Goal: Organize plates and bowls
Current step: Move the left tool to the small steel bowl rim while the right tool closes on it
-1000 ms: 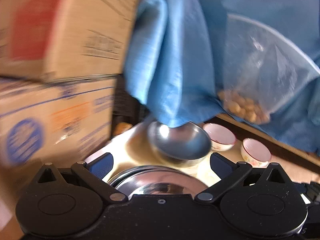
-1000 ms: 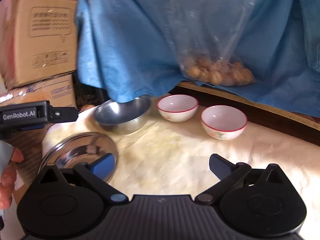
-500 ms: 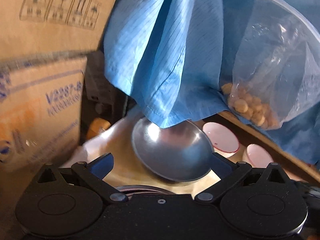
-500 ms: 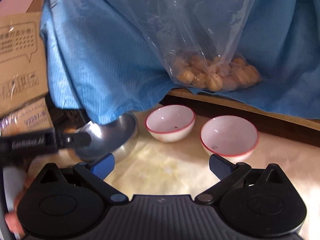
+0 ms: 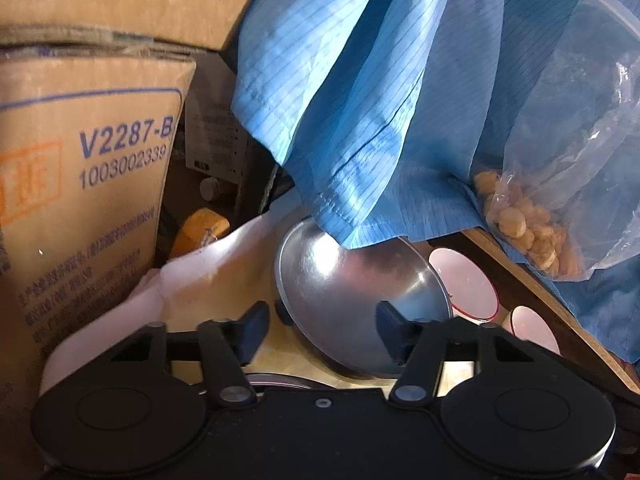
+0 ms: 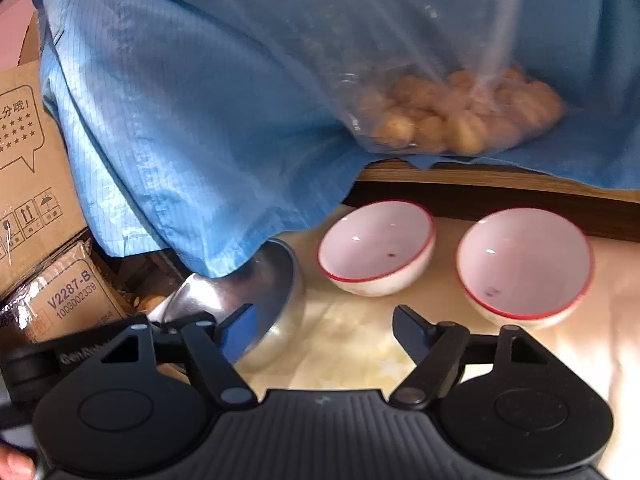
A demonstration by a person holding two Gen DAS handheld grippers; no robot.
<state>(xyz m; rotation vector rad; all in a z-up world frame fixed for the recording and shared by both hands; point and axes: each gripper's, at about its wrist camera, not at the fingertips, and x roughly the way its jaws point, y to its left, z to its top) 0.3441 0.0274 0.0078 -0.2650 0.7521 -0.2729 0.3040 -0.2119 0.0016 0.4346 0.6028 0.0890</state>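
Observation:
A steel bowl (image 5: 352, 300) sits on the pale tablecloth, tilted, partly under a hanging blue cloth. My left gripper (image 5: 324, 332) is open with its fingers around the bowl's near rim; one finger is inside the bowl. The steel bowl also shows in the right wrist view (image 6: 264, 300). Two white bowls with red rims stand to its right, one nearer the steel bowl (image 6: 378, 246) and one further right (image 6: 524, 262). My right gripper (image 6: 324, 336) is open and empty over the cloth in front of them. A steel plate's edge (image 5: 276, 380) shows under the left gripper.
Cardboard boxes (image 5: 84, 184) are stacked at the left. A blue cloth (image 6: 192, 120) hangs over the back. A clear bag of round snacks (image 6: 460, 120) hangs above a wooden ledge (image 6: 500, 184). An orange object (image 5: 202, 228) lies by the boxes.
My left gripper has moved forward from over the steel plate to the steel bowl, and its fingers have narrowed around the bowl's rim. My right gripper has moved closer to the white bowls.

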